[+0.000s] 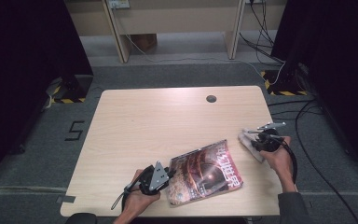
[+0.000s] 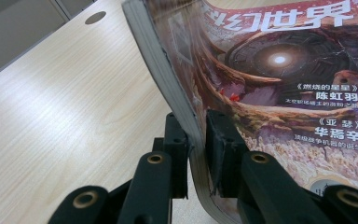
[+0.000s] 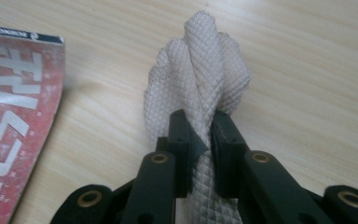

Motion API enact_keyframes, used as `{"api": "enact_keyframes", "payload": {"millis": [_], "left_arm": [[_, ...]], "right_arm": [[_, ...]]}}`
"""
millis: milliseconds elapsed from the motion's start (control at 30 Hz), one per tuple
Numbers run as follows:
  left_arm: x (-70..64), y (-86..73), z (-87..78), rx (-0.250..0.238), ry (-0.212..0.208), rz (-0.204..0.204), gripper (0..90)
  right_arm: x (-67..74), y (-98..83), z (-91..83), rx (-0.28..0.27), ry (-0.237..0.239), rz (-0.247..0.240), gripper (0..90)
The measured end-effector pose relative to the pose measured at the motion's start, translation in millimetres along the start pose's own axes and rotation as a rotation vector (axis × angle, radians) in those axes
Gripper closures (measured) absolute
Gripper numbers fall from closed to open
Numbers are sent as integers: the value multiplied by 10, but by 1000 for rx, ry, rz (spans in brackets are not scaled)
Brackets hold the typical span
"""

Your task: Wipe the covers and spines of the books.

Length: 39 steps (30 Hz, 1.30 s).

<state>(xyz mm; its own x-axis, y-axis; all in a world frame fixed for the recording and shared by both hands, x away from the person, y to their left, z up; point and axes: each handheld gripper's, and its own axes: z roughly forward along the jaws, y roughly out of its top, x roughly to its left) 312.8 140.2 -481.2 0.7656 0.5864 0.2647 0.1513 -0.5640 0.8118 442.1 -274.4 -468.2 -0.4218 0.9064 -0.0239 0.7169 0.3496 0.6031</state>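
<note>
Pale wood table [image 1: 135, 121], grey carpet, cables around. My L gripper [image 2: 196, 140] is clamped on the magazine [image 2: 279, 79] edge; R gripper [image 3: 199, 135] pinches the white cloth [image 3: 200, 70].

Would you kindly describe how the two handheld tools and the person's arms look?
Both tools are black. The left tool carries a grey three-cornered plate and trails a black cable. The right tool has a cable looping past the wrist. Up close, brass-coloured rivets dot the linkages. The right forearm ends in a dark grey sleeve.

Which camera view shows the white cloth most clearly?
The right gripper view: the white cloth is close up, bunched, its diamond weave clear, pinched between the right gripper fingers. In the high view it is a small pale patch by the right hand.
</note>
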Motion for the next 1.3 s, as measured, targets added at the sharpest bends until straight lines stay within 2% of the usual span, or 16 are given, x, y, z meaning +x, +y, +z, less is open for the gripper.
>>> {"api": "enact_keyframes", "payload": {"millis": [233, 300, 367, 500, 633, 667, 733, 800, 867, 900, 967, 1000, 1033, 1067, 1133, 1300], "left_arm": [[1, -1, 0, 0, -1, -1, 789], [2, -1, 1, 1, -1, 0, 789], [3, -3, 2, 0, -1, -1, 789], [4, -2, 1, 0, -2, 0, 789], [9, -5, 3, 2, -3, -1, 788], [10, -5, 3, 2, -5, -3, 788], [12, -5, 3, 3, -5, -3, 788], [13, -5, 4, 3, -6, -6, 788], [13, -5, 4, 3, -6, -4, 788], [13, -4, 4, 2, -5, -4, 788], [14, -5, 4, 3, -6, -4, 788], [14, -5, 4, 3, -6, -4, 788], [15, -6, 6, 2, -6, -6, 788], [15, -7, 7, 1, -5, -6, 788], [16, -7, 7, 3, -6, -5, 788], [18, -8, 10, 3, -6, -5, 787]], "right_arm": [[-73, -79, 96, 49, -33, 9, 766], [-71, -71, 91, 42, -42, 18, 727], [-57, -53, 72, 46, -55, 4, 679], [-28, 7, 10, 5, -64, -12, 570], [60, 105, -96, -88, -15, -12, 497], [114, 144, -124, -121, 24, -27, 484], [222, 204, -152, -158, 68, -72, 466], [369, 273, -172, -177, 118, -112, 438], [516, 323, -171, -176, 214, -114, 423], [590, 341, -169, -178, 239, -125, 423], [723, 373, -154, -174, 263, -167, 418], [723, 373, -154, -174, 263, -167, 418], [844, 399, -127, -175, 295, -195, 416], [890, 408, -119, -170, 305, -208, 414], [922, 414, -111, -170, 313, -221, 412], [1113, 447, -69, -165, 347, -274, 399]]}}
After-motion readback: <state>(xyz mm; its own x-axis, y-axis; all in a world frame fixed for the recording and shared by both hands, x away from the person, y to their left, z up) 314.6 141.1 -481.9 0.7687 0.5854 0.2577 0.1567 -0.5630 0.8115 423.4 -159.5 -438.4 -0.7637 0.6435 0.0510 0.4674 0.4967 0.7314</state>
